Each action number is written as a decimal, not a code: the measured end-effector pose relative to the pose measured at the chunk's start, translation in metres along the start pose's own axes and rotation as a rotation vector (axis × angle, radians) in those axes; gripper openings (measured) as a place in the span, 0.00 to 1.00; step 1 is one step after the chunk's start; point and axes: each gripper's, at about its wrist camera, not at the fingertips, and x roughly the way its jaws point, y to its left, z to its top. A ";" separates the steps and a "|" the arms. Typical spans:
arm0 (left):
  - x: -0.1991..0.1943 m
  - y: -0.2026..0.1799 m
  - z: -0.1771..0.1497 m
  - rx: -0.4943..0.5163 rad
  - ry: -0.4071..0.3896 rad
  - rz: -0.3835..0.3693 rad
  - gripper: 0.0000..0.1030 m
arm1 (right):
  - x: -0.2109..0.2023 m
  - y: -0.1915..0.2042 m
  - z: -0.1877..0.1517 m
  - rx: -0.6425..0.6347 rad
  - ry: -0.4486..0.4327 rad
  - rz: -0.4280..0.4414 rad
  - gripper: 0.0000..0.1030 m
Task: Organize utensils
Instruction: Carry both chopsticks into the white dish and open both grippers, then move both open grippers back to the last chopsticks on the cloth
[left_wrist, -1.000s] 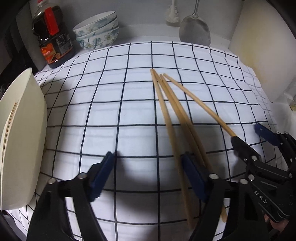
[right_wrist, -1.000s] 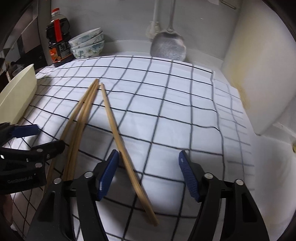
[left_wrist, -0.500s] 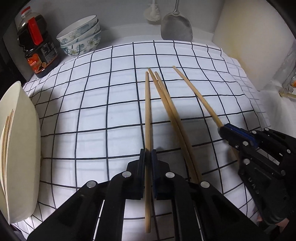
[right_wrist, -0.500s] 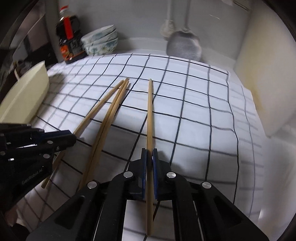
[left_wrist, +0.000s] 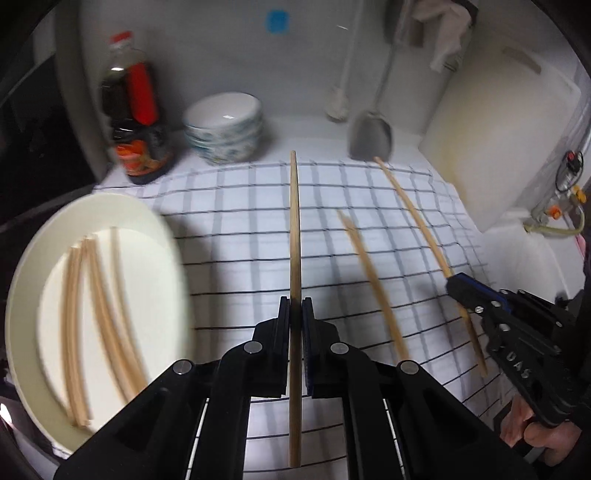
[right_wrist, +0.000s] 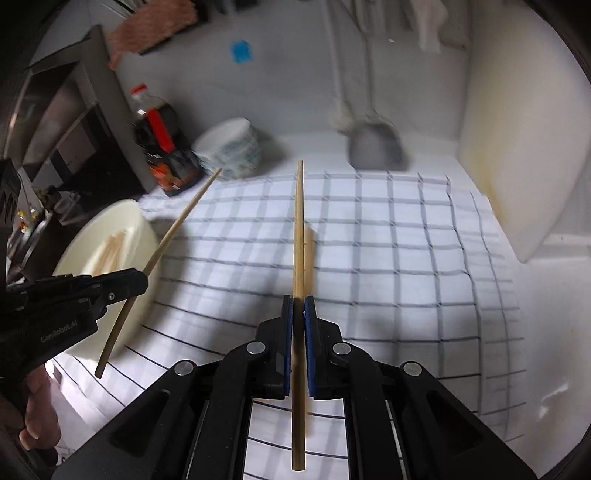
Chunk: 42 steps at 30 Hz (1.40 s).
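We have the left gripper (left_wrist: 295, 317) clamped on one chopstick (left_wrist: 294, 236) and the right gripper (right_wrist: 298, 317) clamped on another chopstick (right_wrist: 297, 236), both clear of the checked cloth (left_wrist: 229, 236). A loose pair (left_wrist: 373, 280) lies on the cloth between them; more chopsticks sit in the plate (left_wrist: 155, 236) at the counter's left edge.

left hand-held gripper (left_wrist: 294, 314): black, blue pads, silver screws | right hand-held gripper (right_wrist: 298, 314): same
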 end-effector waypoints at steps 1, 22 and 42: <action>-0.006 0.011 0.001 -0.013 -0.002 0.016 0.07 | -0.001 0.007 0.003 0.005 -0.005 0.013 0.06; -0.018 0.215 -0.029 -0.233 0.049 0.186 0.07 | 0.103 0.237 0.042 -0.192 0.215 0.244 0.06; -0.045 0.237 -0.047 -0.309 0.032 0.252 0.83 | 0.065 0.209 0.034 -0.152 0.165 0.163 0.47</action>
